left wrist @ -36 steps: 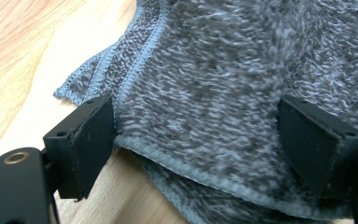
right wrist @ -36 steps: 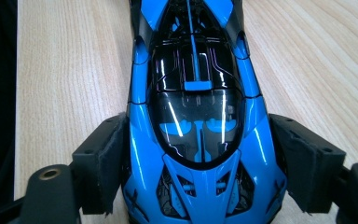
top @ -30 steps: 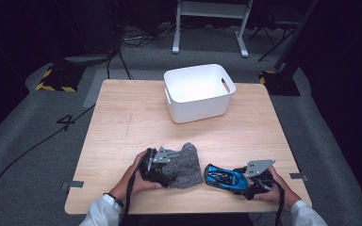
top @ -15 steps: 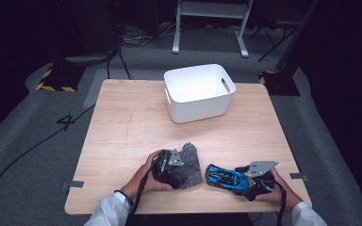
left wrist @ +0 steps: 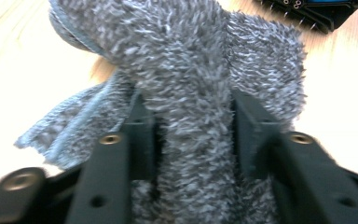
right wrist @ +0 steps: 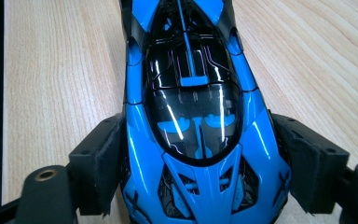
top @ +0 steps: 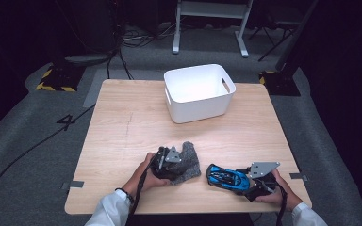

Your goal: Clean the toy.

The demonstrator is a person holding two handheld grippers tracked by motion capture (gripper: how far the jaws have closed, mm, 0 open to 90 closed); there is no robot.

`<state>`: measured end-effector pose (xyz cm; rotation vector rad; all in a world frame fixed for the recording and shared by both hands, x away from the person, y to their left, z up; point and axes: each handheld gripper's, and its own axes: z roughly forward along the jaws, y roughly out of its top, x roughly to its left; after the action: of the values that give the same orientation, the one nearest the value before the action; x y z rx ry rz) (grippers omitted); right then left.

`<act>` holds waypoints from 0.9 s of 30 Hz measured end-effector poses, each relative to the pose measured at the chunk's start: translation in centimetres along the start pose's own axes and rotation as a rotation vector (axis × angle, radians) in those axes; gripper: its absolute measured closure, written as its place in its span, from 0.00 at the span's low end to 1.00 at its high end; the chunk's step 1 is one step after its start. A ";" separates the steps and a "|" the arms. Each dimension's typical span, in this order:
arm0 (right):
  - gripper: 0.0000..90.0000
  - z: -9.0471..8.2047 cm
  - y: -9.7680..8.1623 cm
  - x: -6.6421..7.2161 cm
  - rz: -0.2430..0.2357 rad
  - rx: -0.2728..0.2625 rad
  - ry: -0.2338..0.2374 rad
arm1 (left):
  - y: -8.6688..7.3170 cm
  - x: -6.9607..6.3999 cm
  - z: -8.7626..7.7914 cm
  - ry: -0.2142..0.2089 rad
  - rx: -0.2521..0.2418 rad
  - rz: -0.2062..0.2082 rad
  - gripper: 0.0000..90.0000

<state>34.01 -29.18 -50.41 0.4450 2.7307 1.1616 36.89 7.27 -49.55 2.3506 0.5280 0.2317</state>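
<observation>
High view shows a wooden table point(top: 122, 122) with a white bin point(top: 198, 94) at the far side. Near the front edge, the left gripper point(top: 167, 162) squeezes a fuzzy grey cloth point(left wrist: 186, 84); its jaws have just been closing, with the cloth bunched between them. Just to the side, the right gripper point(top: 254, 183) has just been closing too and pinches a blue toy car point(right wrist: 191, 121) by its sides. Car and cloth lie on the table, near each other.

Both forearms come in low over the table's near edge; left gripper point(top: 172, 162) and right gripper point(top: 252, 181) have jaws just squeezed in, each clamped.
</observation>
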 end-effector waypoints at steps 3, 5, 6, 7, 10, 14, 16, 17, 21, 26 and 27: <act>0.26 0.5 0.5 0.0 -0.007 0.000 0.004 | 0.0 0.1 -0.2 -0.004 -0.007 -0.009 0.78; 0.26 0.8 0.8 -0.1 -0.008 -0.001 0.006 | 0.0 0.3 -0.6 -0.007 -0.019 -0.012 0.80; 0.26 0.8 0.8 -0.1 -0.008 -0.001 0.006 | 0.0 0.3 -0.6 -0.007 -0.019 -0.012 0.81; 0.26 0.9 0.9 -0.1 -0.008 -0.001 0.009 | 0.0 0.2 -0.9 -0.003 -0.026 0.002 0.81; 0.26 1.3 1.3 -0.2 -0.009 0.000 0.012 | 0.4 0.0 -1.7 -0.017 -0.069 0.026 0.82; 0.27 1.8 1.8 -0.4 -0.004 -0.003 0.023 | 1.3 -0.4 -3.7 -0.035 -0.155 0.049 0.82; 0.27 2.0 2.0 -0.6 -0.009 -0.003 0.022 | 2.1 -0.7 -4.4 -0.068 -0.218 0.049 0.82; 0.27 2.1 2.0 -0.6 -0.007 -0.004 0.022 | 2.4 -0.9 -4.4 -0.080 -0.231 0.057 0.82; 0.27 2.7 2.6 -0.6 -0.016 0.000 0.022 | 3.5 -1.9 -3.9 -0.119 -0.250 0.070 0.82; 0.27 3.4 3.2 -1.0 -0.022 -0.007 0.025 | 5.1 -3.0 -1.9 -0.142 -0.221 0.122 0.82; 0.26 3.5 3.4 -1.1 -0.025 -0.006 0.025 | 5.2 -3.0 -1.6 -0.142 -0.215 0.125 0.81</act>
<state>36.60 -24.91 -50.42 0.3976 2.7453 1.1762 35.31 3.41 -44.89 2.1726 0.2735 0.1679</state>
